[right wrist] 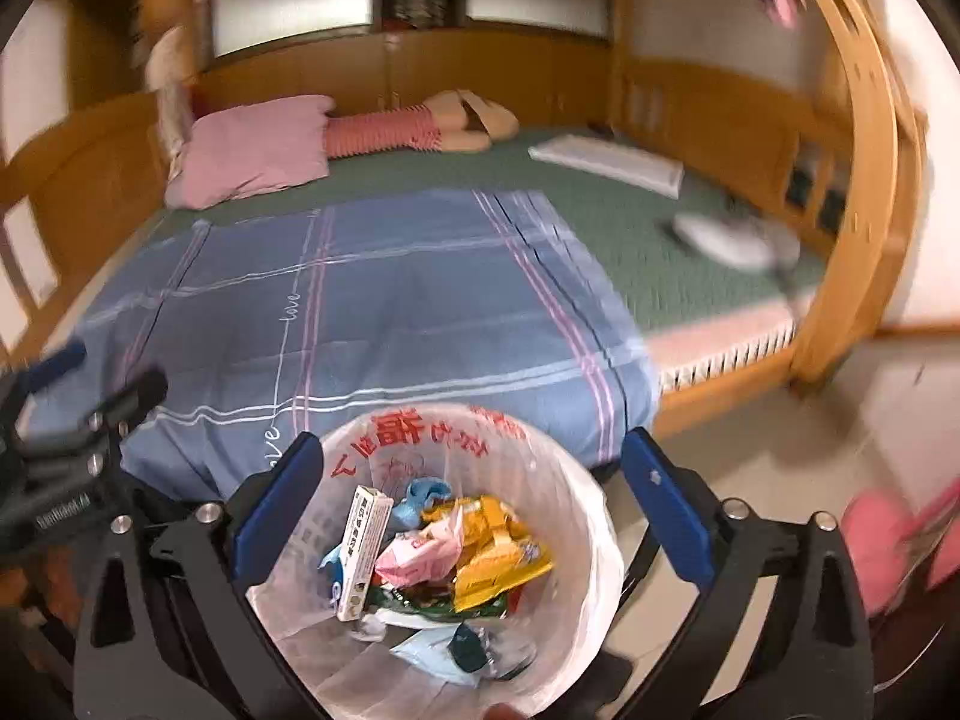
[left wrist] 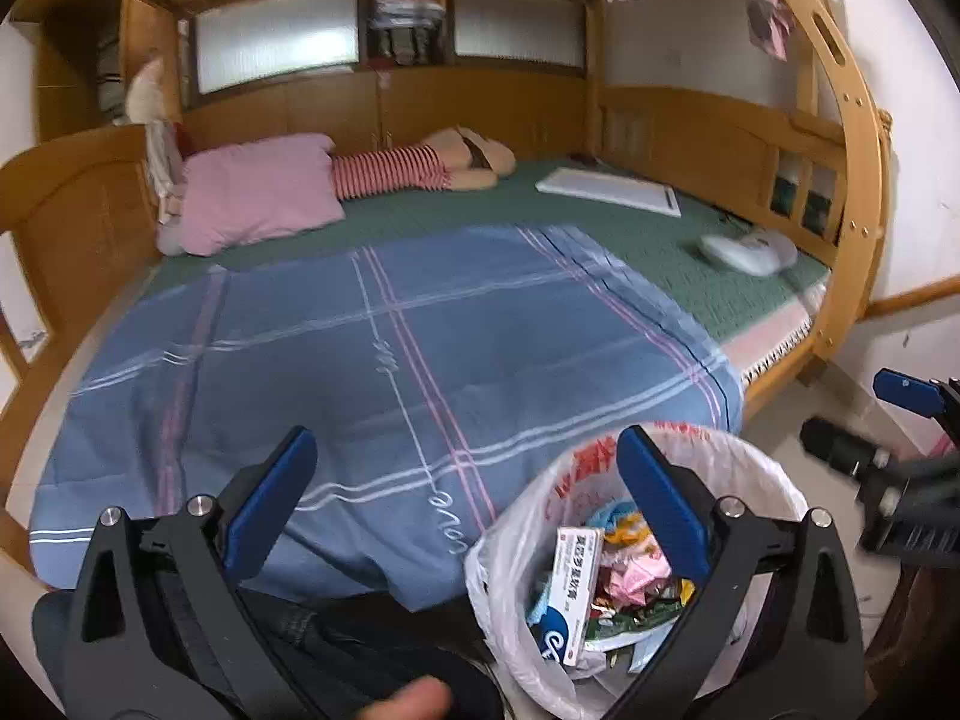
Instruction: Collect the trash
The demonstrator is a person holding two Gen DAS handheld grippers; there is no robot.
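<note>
A trash bin lined with a white plastic bag with red print (right wrist: 576, 474) stands on the floor at the foot of the bed. It holds several wrappers, a white medicine box (right wrist: 363, 546) and a yellow packet (right wrist: 498, 552). My right gripper (right wrist: 474, 456) is open and empty, directly above the bin. My left gripper (left wrist: 468, 450) is open and empty, over the blanket's edge with its right finger above the bin (left wrist: 528, 510). The right gripper also shows at the right edge of the left wrist view (left wrist: 900, 456).
A wooden bunk bed (left wrist: 852, 192) carries a blue checked blanket (left wrist: 384, 348), a pink pillow (left wrist: 258, 192), a striped doll (left wrist: 420, 165), a white board (left wrist: 609, 189) and a white object (left wrist: 747, 252). Pale tiled floor (right wrist: 780, 450) lies right of the bin.
</note>
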